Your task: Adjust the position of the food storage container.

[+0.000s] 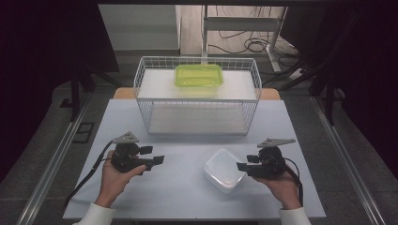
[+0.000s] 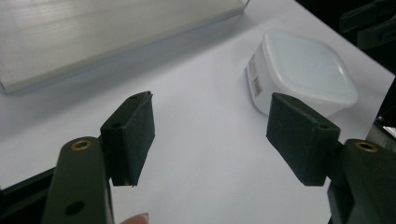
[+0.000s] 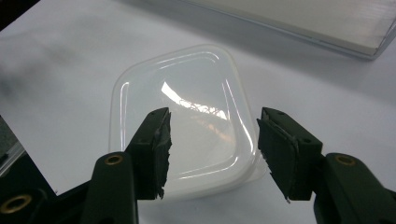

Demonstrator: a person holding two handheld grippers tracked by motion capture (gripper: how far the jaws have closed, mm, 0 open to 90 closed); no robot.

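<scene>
White box (image 1: 224, 169) sits lid-on near the front right of the table (image 1: 187, 192), just ahead of the right gripper (image 1: 241, 166). Right gripper view: the jaws stand apart with nothing pinched, hanging over the near edge of the box (image 3: 182, 121); neither pad (image 3: 156, 149) presses on the lid, so no grip yet. They look lined up to bracket the near corner or rim, probably because the box is low and wide and an edge is the only thing to grab. Left gripper (image 1: 158, 160) is also wide and empty, held low over bare table well left of the box. In its own view the box (image 2: 303, 70) lies ahead to the right, barcode label on the side wall, and its pads (image 2: 133, 135) frame only tabletop. It points toward the box, likely ready to steady or take the opposite side. Both hands hold the grippers roughly level, facing each other with the box nearer the right. Behind, a wire rack (image 1: 197, 93) stands mid-table with a white shelf, and a green box (image 1: 199, 76) sits on top toward the back. Likely job: the white box goes up on the rack too. Risk: the smooth lid may slip from an edge pinch.
</scene>
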